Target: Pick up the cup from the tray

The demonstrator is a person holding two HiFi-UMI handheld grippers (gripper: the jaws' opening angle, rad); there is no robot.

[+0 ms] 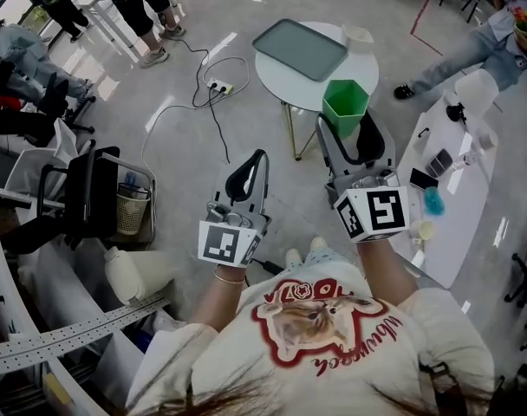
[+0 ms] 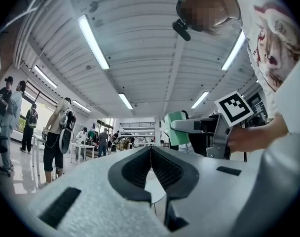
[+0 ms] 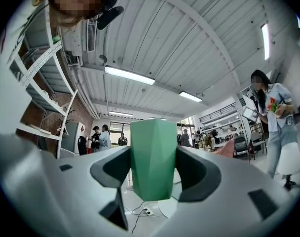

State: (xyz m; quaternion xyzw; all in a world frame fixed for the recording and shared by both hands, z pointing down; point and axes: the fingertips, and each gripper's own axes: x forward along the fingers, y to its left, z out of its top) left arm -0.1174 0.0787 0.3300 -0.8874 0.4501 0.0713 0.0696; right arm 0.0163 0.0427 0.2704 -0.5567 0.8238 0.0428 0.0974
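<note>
A green faceted cup is held upright in the air, with my right gripper shut on its lower half, just at the near edge of the round table. In the right gripper view the cup fills the gap between both jaws of that gripper. The grey-green tray lies bare on the table, beyond the cup. My left gripper hangs over the floor to the left, jaws pressed together on nothing. From the left gripper view, the cup shows at the right.
The round white table also carries a small white box. A long white table with small items runs along the right. A power strip with cables lies on the floor. A black chair and a basket stand left. People stand around.
</note>
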